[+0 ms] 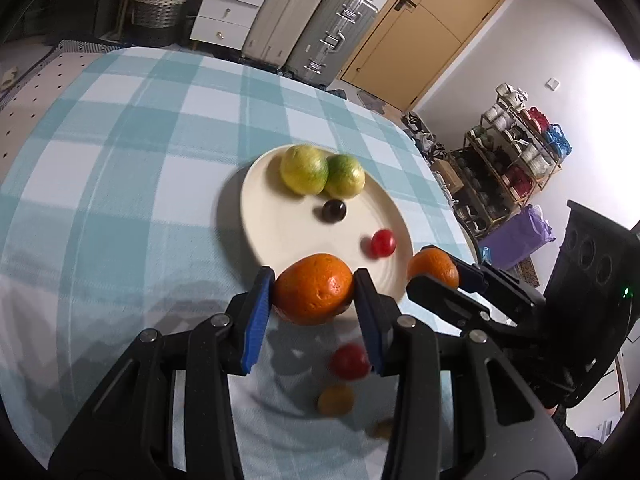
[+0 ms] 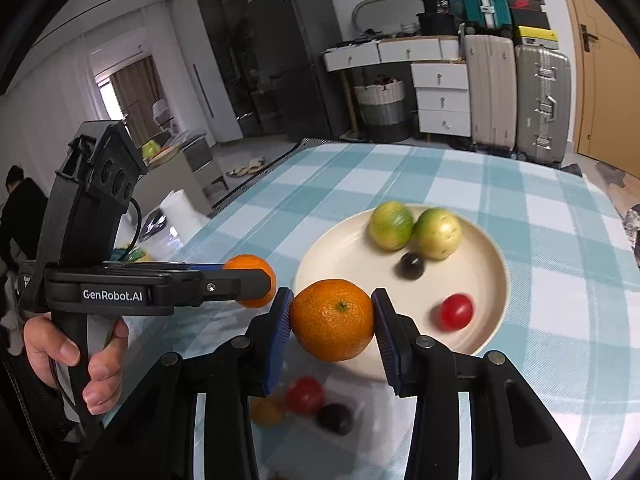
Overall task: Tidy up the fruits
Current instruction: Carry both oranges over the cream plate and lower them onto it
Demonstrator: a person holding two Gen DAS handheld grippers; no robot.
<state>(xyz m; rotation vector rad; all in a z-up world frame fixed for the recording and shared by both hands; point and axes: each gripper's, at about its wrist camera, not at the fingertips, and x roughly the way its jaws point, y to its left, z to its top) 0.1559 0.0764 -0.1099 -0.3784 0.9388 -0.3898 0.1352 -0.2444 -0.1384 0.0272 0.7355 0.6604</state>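
Just short of the cream plate [image 1: 256, 216], at its near rim: left gripper [image 1: 314, 286] pinching one orange [image 1: 314, 288] between blue pads, right gripper [image 2: 332, 320] pinching a second orange [image 2: 333, 320] the same way, both lifted clear of the checked tablecloth [image 1: 120, 160]. On the plate already: two green-yellow citrus [image 1: 322, 174], a dark plum [image 1: 334, 211], a red tomato [image 1: 383, 243]. Short of the plate, loose on the cloth: another red tomato [image 1: 350, 361], a small yellow fruit [image 1: 335, 400]. Step in hand, probably: carrying both oranges in. Next: lowering each onto bare plate clear of the tomato, then spreading the claws.
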